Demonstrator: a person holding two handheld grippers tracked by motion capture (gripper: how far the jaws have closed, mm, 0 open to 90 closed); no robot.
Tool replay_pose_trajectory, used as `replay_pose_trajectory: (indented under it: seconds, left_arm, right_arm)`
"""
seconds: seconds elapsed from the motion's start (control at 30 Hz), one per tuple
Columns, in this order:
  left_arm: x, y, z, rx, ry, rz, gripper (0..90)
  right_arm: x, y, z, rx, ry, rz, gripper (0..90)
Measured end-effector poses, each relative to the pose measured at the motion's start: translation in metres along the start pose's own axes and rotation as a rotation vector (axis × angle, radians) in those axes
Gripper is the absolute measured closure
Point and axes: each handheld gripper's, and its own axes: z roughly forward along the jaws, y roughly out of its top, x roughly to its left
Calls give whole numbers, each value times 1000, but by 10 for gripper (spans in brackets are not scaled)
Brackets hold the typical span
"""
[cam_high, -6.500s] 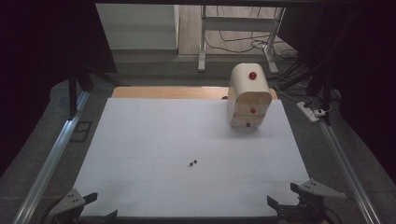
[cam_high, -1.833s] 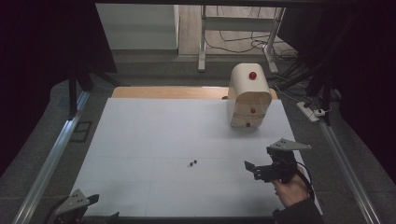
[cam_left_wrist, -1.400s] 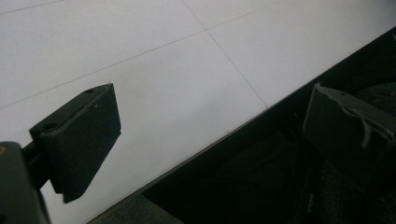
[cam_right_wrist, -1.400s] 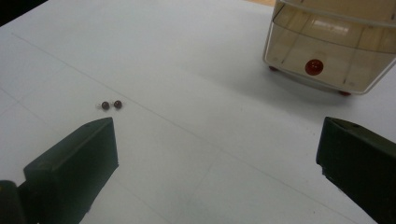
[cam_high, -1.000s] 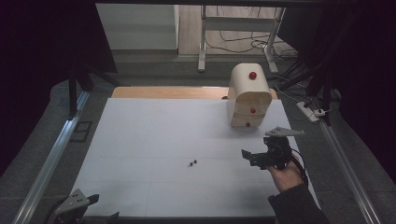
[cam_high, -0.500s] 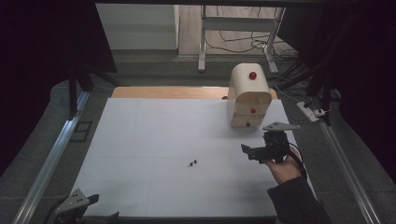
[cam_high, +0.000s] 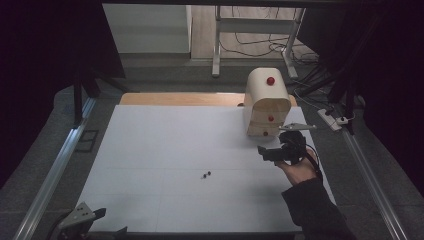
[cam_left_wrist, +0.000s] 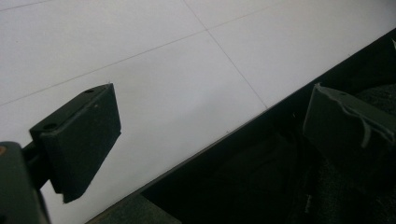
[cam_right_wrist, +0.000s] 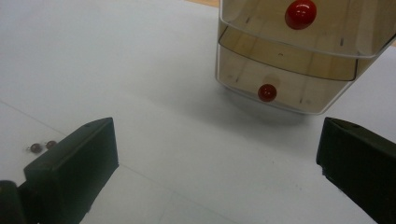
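The right gripper, fingers spread wide and empty, hovers just in front of a small wooden drawer chest at the white counter's far right, lined up on the bottom drawer's red knob. The approach looks underway; next comes closing on that knob. Two tiny dark beads lie mid-counter. The left gripper rests wide open at the near edge.

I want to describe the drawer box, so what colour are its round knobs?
Red; the knobs on the drawer box show best in the right gripper view.
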Motion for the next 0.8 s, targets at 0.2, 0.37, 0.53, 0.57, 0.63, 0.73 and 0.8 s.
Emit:
replay_pose_trajectory:
  seconds: [0.2,0.37,0.53,0.57,0.63,0.73,0.8]
  left_arm:
    - [1,0,0,-1,-3,-3,47]
    - [1,0,0,-1,-3,-5,47]
    - [1,0,0,-2,-5,-7,47]
    - [1,0,0,-2,-5,-8,47]
    - [1,0,0,-2,-6,-8,47]
    - [1,0,0,-2,-6,-8,47]
    - [1,0,0,-2,-7,-8,47]
  right_arm:
    - [-3,7,8,8,-31,4,0]
    - [-8,12,13,7,-52,7,0]
    - [-12,17,20,4,-78,9,0]
    - [-12,18,21,5,-82,10,0]
    - [-14,19,25,7,-95,10,0]
    - [-16,21,29,13,-115,6,0]
    - [-17,22,31,13,-124,7,0]
